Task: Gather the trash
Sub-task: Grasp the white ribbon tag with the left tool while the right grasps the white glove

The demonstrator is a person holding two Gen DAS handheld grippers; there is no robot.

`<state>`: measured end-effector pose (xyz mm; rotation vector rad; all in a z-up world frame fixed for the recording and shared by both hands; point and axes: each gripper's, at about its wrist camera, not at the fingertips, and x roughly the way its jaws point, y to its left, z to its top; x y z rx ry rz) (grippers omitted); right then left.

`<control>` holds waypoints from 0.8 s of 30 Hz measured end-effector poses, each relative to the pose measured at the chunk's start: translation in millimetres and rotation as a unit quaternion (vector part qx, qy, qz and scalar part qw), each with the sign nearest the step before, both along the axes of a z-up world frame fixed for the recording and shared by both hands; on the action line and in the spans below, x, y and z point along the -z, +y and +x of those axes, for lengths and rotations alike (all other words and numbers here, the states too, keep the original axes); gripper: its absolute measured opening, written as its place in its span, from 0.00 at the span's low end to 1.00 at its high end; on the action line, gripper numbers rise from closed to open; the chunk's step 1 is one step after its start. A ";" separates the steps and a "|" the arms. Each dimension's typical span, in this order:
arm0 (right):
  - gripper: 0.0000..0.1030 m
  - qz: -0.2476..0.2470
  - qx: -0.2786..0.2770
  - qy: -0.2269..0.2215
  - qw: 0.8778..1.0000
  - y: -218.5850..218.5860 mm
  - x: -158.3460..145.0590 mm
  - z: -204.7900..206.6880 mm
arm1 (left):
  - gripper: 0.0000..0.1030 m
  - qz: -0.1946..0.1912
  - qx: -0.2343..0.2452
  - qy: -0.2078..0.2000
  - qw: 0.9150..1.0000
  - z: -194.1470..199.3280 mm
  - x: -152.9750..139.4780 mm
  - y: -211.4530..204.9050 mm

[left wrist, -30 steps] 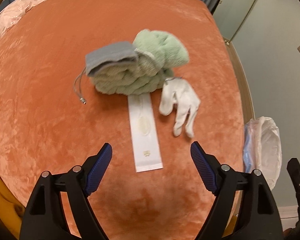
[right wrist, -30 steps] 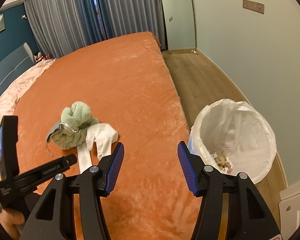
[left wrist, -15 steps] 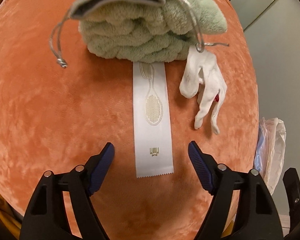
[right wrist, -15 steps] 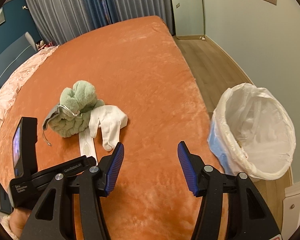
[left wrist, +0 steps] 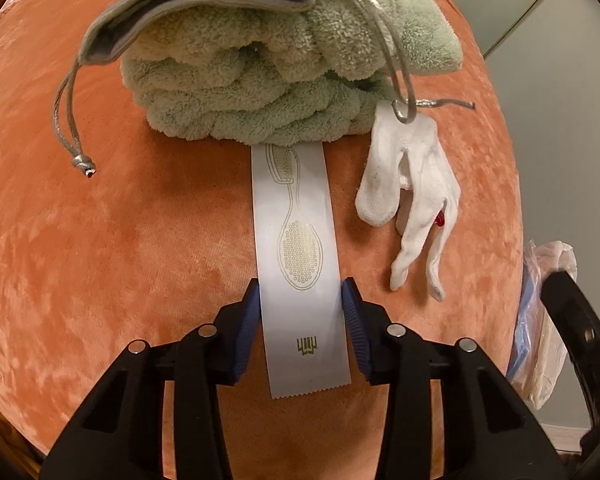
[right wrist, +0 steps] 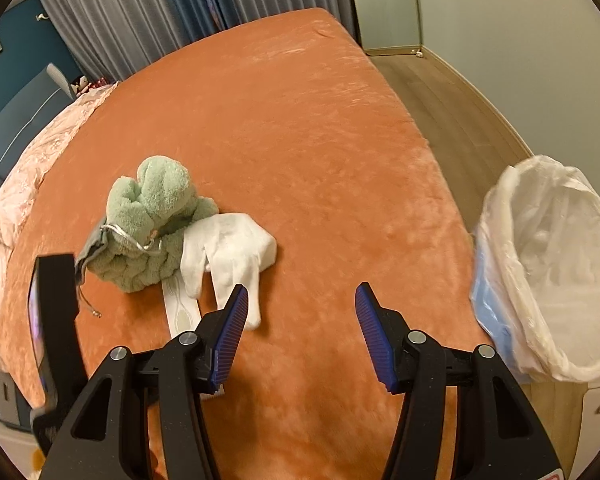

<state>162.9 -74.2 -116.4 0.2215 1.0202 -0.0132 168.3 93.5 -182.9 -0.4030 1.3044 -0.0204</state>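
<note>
A long white paper wrapper (left wrist: 300, 264) printed with a comb and brush lies flat on the orange bed (left wrist: 140, 240); its far end is tucked under a green towel (left wrist: 260, 92). My left gripper (left wrist: 302, 312) has closed onto the wrapper's two long edges, the blue pads touching each side. The wrapper also shows in the right wrist view (right wrist: 180, 312). My right gripper (right wrist: 300, 320) is open and empty above the bed, between a white glove (right wrist: 228, 256) and the lined trash bin (right wrist: 548, 276).
A grey drawstring pouch (left wrist: 196, 4) lies on the green towel, its cords hanging down. The white glove (left wrist: 412, 200) lies right of the wrapper. The bin's bag (left wrist: 544, 320) shows past the bed's right edge. Curtains (right wrist: 140, 12) and wooden floor (right wrist: 460, 100) lie beyond.
My left gripper moved forward and down over the wrapper and its jaws closed from wide open onto the wrapper's edges. My right gripper shifted slightly left, staying open.
</note>
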 end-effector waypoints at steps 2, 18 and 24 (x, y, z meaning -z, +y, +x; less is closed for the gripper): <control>0.53 0.004 -0.005 0.004 1.000 5.0 2.9 7.3 | 0.37 -0.014 -0.001 0.002 1.000 -1.5 -2.1 9.8; 0.11 0.021 -0.049 0.066 0.996 48.1 62.4 46.1 | 0.37 -0.041 0.009 -0.003 0.999 -20.2 -21.9 43.3; 0.03 0.034 -0.032 0.051 0.998 37.5 48.1 19.3 | 0.37 -0.045 0.013 -0.011 0.999 -27.3 -36.8 39.8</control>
